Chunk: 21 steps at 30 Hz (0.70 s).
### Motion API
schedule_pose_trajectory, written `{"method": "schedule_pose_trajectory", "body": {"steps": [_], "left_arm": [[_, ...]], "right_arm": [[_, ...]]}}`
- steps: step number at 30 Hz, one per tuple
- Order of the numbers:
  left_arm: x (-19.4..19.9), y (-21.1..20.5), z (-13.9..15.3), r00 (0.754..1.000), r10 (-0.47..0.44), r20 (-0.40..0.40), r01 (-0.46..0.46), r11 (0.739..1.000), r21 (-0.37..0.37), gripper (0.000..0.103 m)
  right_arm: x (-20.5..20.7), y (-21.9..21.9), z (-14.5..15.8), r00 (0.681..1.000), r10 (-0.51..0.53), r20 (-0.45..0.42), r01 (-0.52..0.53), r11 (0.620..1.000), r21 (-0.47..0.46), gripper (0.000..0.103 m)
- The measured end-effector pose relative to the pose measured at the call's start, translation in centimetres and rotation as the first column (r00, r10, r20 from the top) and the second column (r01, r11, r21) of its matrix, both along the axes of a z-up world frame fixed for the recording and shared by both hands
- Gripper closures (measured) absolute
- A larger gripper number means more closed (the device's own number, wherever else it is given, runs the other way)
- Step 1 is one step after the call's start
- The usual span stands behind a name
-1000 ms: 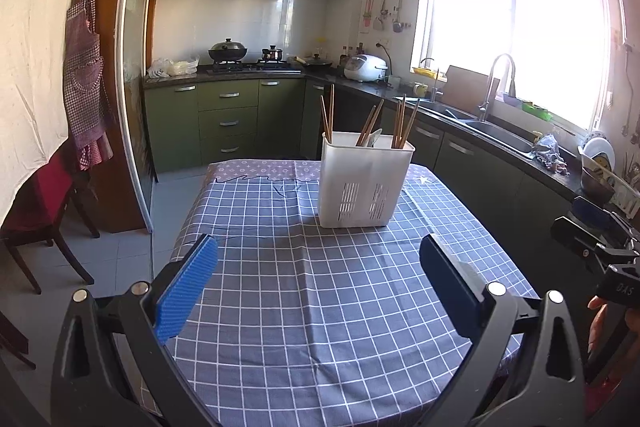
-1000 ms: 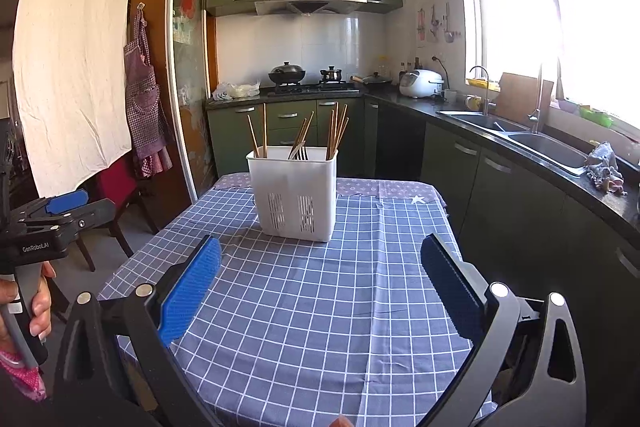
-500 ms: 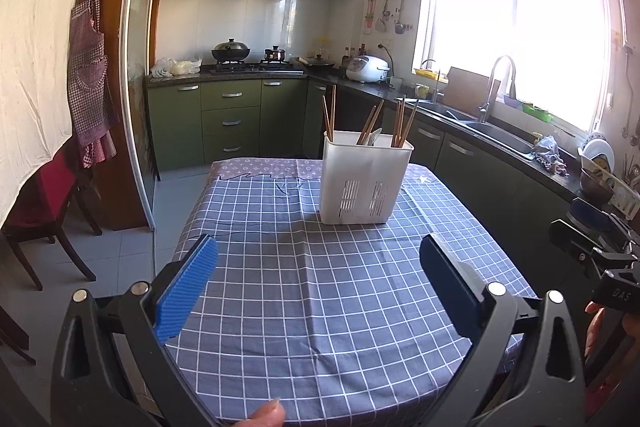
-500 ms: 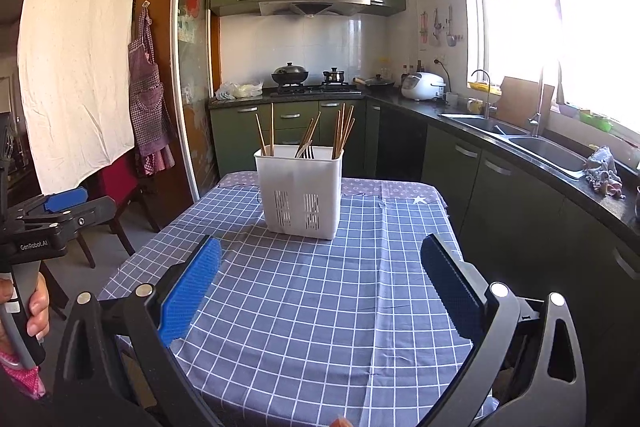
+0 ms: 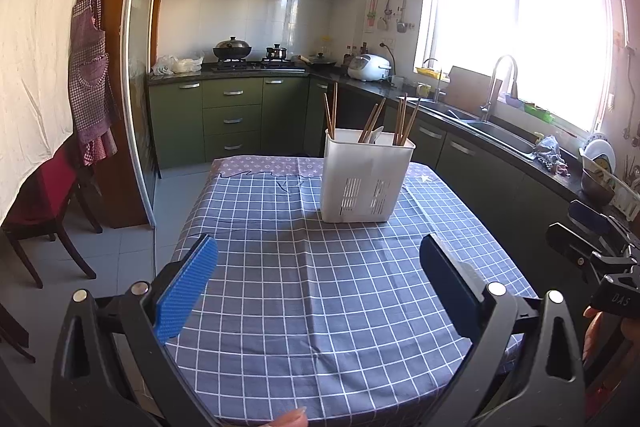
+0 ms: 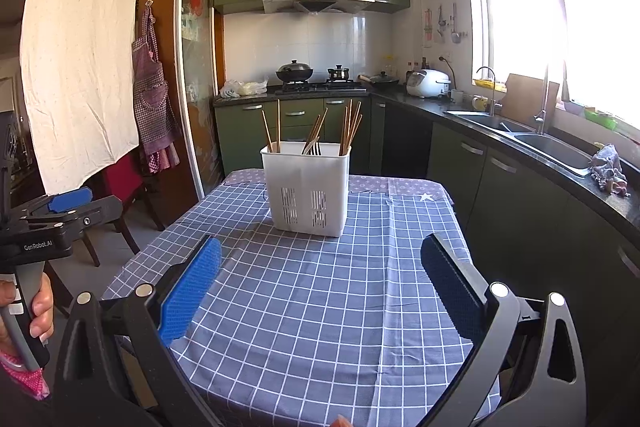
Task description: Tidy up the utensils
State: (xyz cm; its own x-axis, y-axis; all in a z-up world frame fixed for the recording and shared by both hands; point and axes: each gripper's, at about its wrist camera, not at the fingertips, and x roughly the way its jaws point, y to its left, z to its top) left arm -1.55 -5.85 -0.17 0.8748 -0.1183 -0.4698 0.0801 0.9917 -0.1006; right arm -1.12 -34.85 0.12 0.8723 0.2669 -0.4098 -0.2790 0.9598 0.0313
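A white slotted utensil holder (image 5: 366,179) (image 6: 307,187) stands upright on the far half of the table. Several wooden chopsticks (image 5: 403,121) (image 6: 350,127) stick up from its compartments, and a fork (image 6: 316,148) and a pale spoon (image 5: 376,135) show in the middle one. My left gripper (image 5: 318,281) hovers open over the near part of the table, well short of the holder, with nothing between its blue pads. My right gripper (image 6: 320,281) is likewise open and empty, at about the same distance from the holder.
The table wears a blue checked cloth (image 5: 320,287) (image 6: 320,291). A red chair (image 5: 44,203) stands left of it. Dark green cabinets, a stove with pots (image 6: 294,71) and a sink (image 6: 552,147) run along the back and right walls. An apron (image 6: 154,99) hangs at the left.
Both grippers have drawn back a little and tilted up, so the holder looks smaller and farther. Both stay open and empty.
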Motion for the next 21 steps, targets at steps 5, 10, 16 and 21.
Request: {"method": "schedule_pose_trajectory", "body": {"steps": [5,10,16,21], "left_arm": [[-0.02,-0.03,0.05,1.0,-0.005,-0.001,0.005,1.0,-0.004,0.007],[-0.06,-0.08,0.08,1.0,-0.006,0.002,0.006,1.0,-0.005,0.007],[-0.15,-0.19,0.04,1.0,-0.007,0.002,0.007,1.0,-0.004,0.007],[-0.1,-0.14,0.0,1.0,-0.002,0.001,0.002,1.0,-0.004,0.007]], "right_arm": [[0.04,0.08,-0.05,1.0,0.0,-0.001,0.0,1.0,0.001,0.005],[0.09,0.16,-0.2,1.0,0.005,-0.004,-0.005,1.0,0.003,0.005],[0.14,0.42,-0.44,1.0,0.012,-0.009,-0.012,1.0,0.006,0.005],[0.2,0.45,-0.52,1.0,0.016,-0.011,-0.016,1.0,0.008,0.005]]}}
